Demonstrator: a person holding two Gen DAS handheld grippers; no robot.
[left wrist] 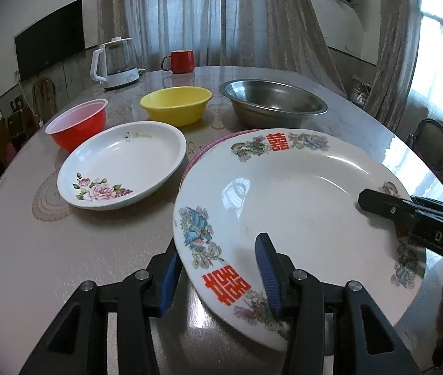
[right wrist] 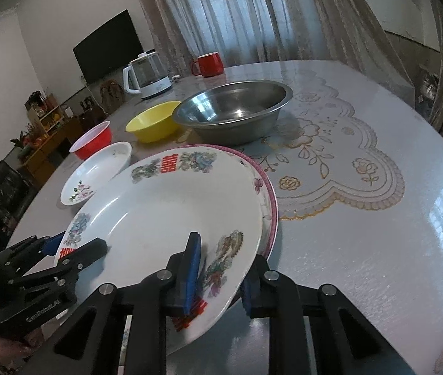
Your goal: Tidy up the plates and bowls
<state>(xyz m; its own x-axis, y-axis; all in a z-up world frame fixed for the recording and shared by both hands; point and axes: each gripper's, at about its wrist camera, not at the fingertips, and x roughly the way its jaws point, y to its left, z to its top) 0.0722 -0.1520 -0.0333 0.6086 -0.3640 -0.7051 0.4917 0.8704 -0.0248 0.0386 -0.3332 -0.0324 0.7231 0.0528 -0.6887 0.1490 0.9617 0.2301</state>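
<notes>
- Plate with red characters point(left wrist: 284, 200) tilted, near rim raised off table point(left wrist: 65, 250); far edge resting on pink-rimmed plate point(right wrist: 269, 200) beneath
- Left gripper point(left wrist: 218, 268) clenched on plate's near-left rim, one blue pad on top, other underneath
- Right gripper point(right wrist: 218, 278) grasping same plate's right rim; one finger point(right wrist: 191, 268) over the face, one below
- Rose plate point(left wrist: 121, 165) just left, apart; red bowl point(left wrist: 77, 125), yellow bowl point(left wrist: 176, 104), steel bowl point(left wrist: 273, 101) in a row behind
- Kettle point(left wrist: 113, 62), red mug point(left wrist: 180, 61) at far edge
</notes>
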